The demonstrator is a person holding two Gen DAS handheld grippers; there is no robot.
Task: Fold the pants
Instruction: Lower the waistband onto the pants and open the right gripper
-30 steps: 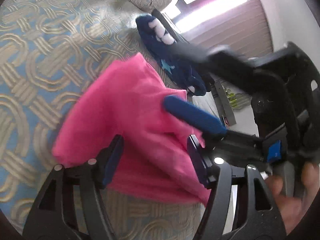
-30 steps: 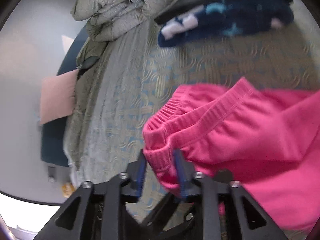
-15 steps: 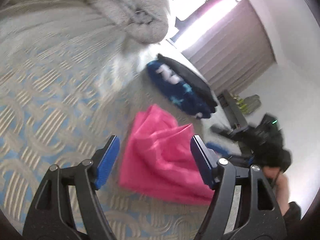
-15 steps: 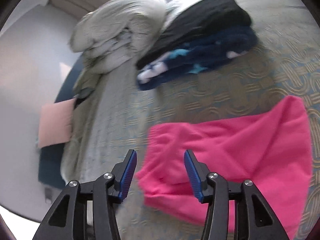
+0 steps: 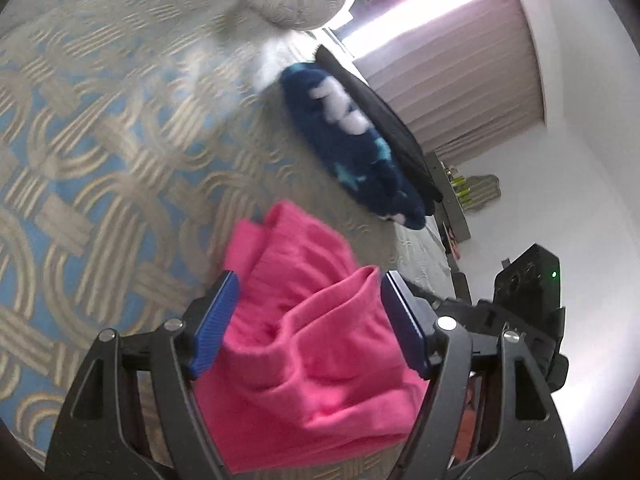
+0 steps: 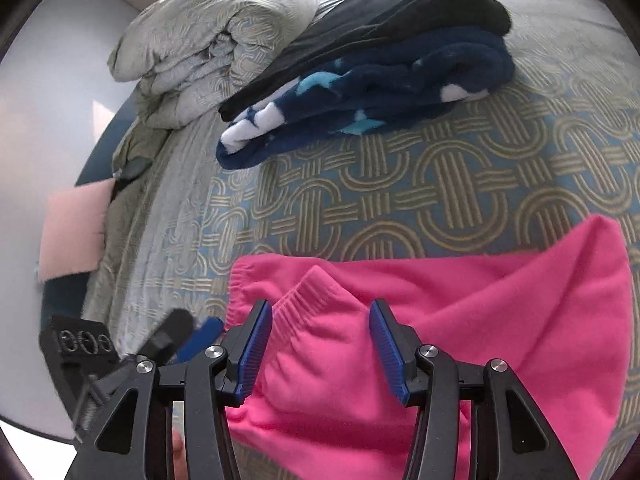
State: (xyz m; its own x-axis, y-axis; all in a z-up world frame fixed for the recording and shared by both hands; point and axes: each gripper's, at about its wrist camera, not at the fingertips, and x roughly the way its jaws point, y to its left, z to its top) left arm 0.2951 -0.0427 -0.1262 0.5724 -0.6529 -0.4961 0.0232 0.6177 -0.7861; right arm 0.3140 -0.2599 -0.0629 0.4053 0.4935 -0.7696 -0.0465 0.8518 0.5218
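- Left wrist view: the left gripper (image 5: 308,320) is hanging over the pink pants (image 5: 316,364), which are lying bunched on the patterned bed (image 5: 100,152); its jaws have just been opening and are standing wide, the cloth between them unpinched.
- Right wrist view: the right gripper (image 6: 320,346) is hovering over the pants' waistband (image 6: 298,300), its jaws, just opening, standing apart and gripping nothing; a navy fleece (image 6: 380,96) is lying farther back.

Right gripper (image 6: 320,344) w/ jaws apart over the pink pants (image 6: 460,312), which lie folded on the patterned bedspread (image 6: 400,176); jaws have just been opening, elastic waistband between the blue pads, not pinched. Left gripper (image 6: 188,334) shows at lower left, blurred. Beyond: navy fleece (image 6: 380,92) under a black garment (image 6: 400,12), rolled duvet (image 6: 208,36) beside them.
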